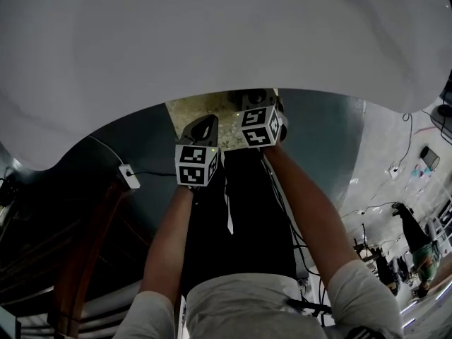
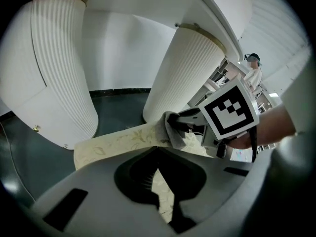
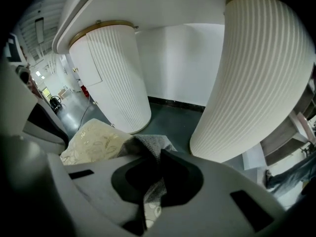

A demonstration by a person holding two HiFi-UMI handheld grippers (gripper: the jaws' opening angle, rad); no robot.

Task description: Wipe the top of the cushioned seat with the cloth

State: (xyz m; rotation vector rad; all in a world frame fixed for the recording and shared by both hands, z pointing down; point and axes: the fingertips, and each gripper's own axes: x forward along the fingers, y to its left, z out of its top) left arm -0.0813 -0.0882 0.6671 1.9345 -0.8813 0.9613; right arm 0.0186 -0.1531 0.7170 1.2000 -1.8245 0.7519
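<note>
My right gripper (image 3: 157, 154) is clamped on the grey cloth (image 3: 147, 143), which sits on the cushioned seat (image 3: 94, 142), so this looks mid-wipe; my left gripper (image 2: 157, 149) is closed with nothing in it, and next I'd sweep the cloth across the seat top.

Head cam is looking steeply down past the tabletop (image 1: 212, 41) onto the forearms (image 1: 169, 239), close. L & R gripper cams are riding low under it, looking along their jaws, v. near the seat (image 2: 118, 143). Both are sharing seat, cloth (image 3: 149, 144) & ribbed pedestals (image 3: 259, 78); L cam is catching the right gripper (image 2: 174, 126)
</note>
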